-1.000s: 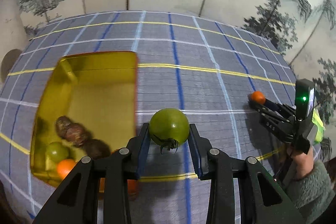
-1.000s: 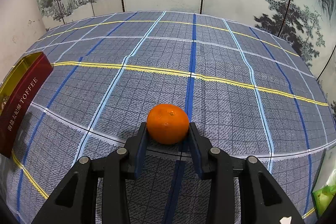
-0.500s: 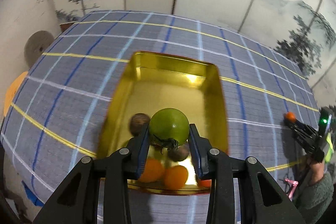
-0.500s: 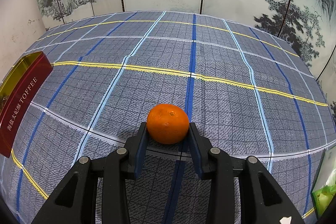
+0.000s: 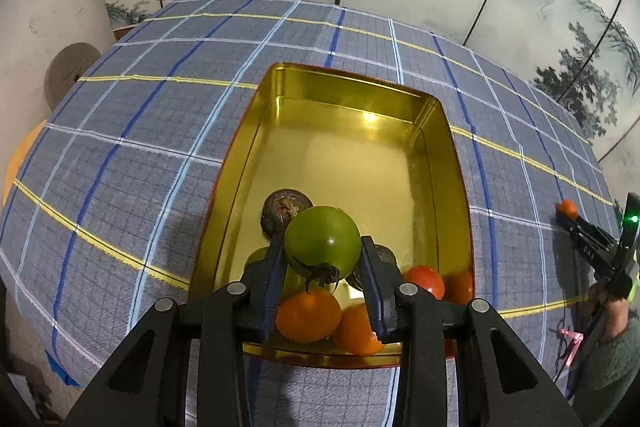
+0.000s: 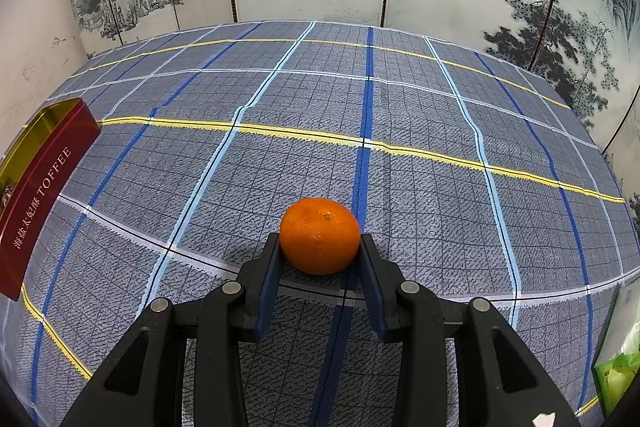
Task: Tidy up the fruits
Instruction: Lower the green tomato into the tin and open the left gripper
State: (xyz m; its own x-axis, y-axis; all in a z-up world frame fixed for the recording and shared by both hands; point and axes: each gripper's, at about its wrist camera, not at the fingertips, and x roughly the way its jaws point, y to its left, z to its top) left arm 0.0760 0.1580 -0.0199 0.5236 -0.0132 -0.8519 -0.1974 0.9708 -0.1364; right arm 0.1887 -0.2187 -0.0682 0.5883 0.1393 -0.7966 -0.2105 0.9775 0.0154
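The table [image 6: 400, 99] was the biggest thing, covered with a soft, woven grey cloth crossed by blue, white and yellow lines. On it sat the tin box [image 5: 432, 131], a long box with a shiny gold inside and red outside walls. It was there to gather the fruit in one place. Some fruit lay at its near end: round oranges [image 5: 308, 315], a red tomato [image 5: 424, 281] and dark, rough brown fruits [image 5: 286, 209].

The left gripper [image 5: 322, 267] hung over that end of the box, probably so its fruit could drop in. Its fingers [image 5: 272, 279] were squeezed on a smooth green tomato [image 5: 322, 241] with a dry little stem.

The right gripper [image 6: 320, 267] waited well apart from the box, low over the cloth. Its fingers [image 6: 268, 279] were squeezed on a bumpy round orange [image 6: 320, 235].
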